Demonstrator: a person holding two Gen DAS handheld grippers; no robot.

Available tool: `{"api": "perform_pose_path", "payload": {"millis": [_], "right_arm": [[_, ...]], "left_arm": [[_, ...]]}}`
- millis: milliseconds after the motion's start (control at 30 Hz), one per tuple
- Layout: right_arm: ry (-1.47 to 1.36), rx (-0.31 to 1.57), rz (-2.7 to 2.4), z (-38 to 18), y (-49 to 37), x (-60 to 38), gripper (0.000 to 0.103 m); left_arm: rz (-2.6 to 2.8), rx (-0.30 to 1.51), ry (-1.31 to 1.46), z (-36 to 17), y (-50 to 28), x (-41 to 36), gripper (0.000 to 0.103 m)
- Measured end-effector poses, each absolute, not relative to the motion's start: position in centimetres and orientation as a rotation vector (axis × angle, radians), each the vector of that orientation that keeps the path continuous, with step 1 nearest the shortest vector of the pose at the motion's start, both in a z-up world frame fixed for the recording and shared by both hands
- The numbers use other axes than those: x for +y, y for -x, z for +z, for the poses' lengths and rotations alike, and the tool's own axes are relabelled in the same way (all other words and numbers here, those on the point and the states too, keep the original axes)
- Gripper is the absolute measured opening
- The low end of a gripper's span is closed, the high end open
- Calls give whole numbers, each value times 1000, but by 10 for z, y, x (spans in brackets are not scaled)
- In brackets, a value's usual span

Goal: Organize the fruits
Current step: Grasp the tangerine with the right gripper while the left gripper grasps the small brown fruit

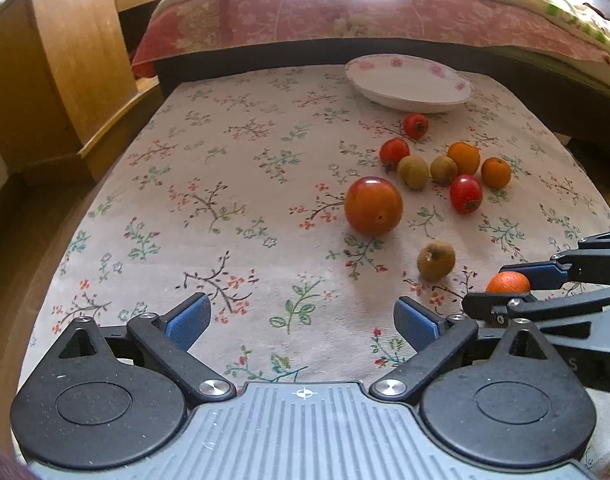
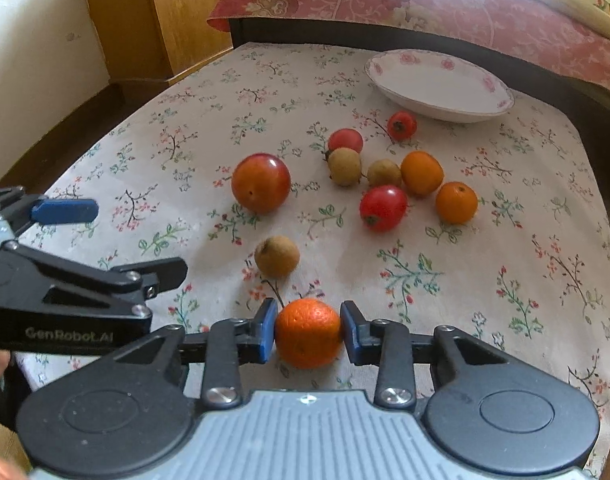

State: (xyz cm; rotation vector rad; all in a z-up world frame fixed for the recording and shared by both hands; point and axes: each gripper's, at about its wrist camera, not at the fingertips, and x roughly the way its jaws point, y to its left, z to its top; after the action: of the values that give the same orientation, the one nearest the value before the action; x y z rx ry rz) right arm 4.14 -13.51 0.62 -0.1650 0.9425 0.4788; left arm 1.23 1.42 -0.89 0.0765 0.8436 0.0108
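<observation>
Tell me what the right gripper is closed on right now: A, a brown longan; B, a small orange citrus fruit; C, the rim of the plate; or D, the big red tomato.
B: in the right wrist view, the right gripper has its blue pads pressed on both sides of a small orange citrus fruit near the front of the cloth.

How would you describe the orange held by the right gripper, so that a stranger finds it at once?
Start at the white plate at the far side of the floral cloth, then come past the fruit cluster to the near edge. There the orange sits alone, the only fruit pinched between the right gripper blue pads.
</observation>
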Motion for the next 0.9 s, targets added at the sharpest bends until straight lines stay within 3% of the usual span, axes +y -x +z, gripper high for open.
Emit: {"api": "perform_pose_path", "payload": {"millis": [767,900], "right_arm": [[241,997,478,11,-24,-158,37],[219,1023,464,14,-27,-165,36]], "left_arm": [[-157,816,-228,-3,-20,-29,100],[-223,832,-209,0,-31,-38,92]]}}
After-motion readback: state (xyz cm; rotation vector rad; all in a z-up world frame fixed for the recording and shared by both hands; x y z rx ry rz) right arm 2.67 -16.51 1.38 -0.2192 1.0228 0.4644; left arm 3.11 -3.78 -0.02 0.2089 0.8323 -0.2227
